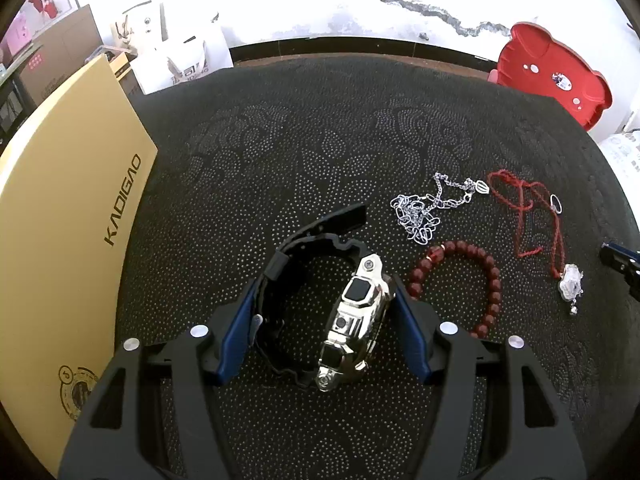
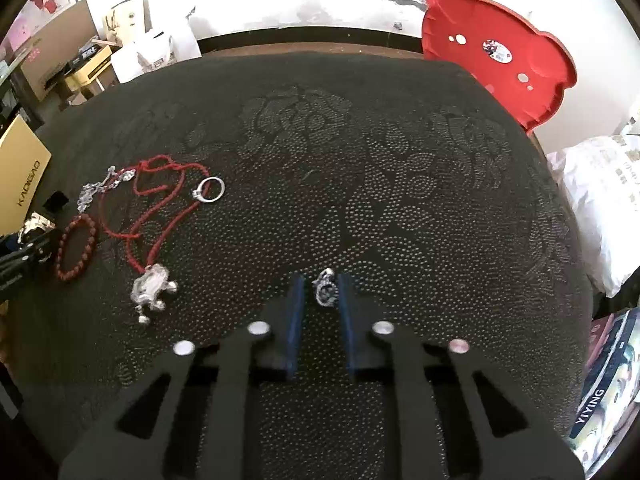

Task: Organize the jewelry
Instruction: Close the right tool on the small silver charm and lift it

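In the left wrist view my left gripper [image 1: 324, 292] is open around a chrome watch [image 1: 354, 320] with a black strap; its blue pads [image 1: 236, 336] stand on both sides of it, apart from it. Right of it lie a red bead bracelet [image 1: 486, 280], a silver chain [image 1: 424, 208] and a red cord necklace [image 1: 532, 216] with a clear pendant [image 1: 571, 282]. In the right wrist view my right gripper [image 2: 320, 286] has its jaws narrowly apart around a small dark-stoned ring [image 2: 325, 286] on the cloth. A silver ring [image 2: 210, 190] lies on the red cord [image 2: 160, 208].
A black dotted cloth [image 2: 360, 160] covers the table. A tan box marked KADIGAO [image 1: 72, 216] stands along the left edge. A red bear-shaped tray [image 2: 500, 56] leans at the back right. Cardboard boxes [image 1: 60, 48] are behind the table, magazines [image 2: 604, 392] at the right.
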`<state>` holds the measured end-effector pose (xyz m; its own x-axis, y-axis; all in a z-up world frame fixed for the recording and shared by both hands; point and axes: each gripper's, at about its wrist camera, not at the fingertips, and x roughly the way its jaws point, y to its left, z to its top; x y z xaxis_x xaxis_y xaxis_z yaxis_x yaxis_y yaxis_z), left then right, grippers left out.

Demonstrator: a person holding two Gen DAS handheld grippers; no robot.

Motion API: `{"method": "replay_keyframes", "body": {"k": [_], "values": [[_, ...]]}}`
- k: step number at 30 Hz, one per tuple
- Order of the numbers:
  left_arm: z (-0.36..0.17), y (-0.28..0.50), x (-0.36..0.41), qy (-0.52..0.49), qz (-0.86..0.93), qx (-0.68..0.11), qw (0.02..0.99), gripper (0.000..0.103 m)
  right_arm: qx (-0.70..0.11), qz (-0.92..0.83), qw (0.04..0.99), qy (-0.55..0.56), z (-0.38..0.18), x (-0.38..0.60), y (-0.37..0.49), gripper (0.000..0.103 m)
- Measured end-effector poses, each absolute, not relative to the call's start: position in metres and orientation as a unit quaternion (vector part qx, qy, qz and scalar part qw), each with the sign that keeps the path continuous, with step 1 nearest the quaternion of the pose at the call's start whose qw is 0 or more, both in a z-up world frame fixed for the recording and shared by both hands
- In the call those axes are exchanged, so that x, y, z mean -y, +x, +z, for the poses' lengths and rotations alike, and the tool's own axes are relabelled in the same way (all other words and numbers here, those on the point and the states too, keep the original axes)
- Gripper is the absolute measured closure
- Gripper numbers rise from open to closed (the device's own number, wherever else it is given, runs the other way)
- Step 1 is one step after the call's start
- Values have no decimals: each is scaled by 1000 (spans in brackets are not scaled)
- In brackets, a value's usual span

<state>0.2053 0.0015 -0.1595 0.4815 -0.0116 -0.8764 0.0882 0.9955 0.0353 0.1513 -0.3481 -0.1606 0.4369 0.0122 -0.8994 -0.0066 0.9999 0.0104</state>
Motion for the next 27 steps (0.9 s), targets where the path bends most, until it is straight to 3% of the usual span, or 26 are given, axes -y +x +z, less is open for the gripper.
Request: {"method": "replay_keyframes", "body": {"k": [2,13,27], "values": [[-159,207,-2,37,-29,-509,859,42,-532,9,847,-1,-160,345,151,96],[-154,205,-8,31,-22,-513,858,44,-525,4,851,-1,-152,331,150,96],[-98,177,-13,29,-21,-486,873,44,-499,4,866,-23,-95,286,131,96]]}}
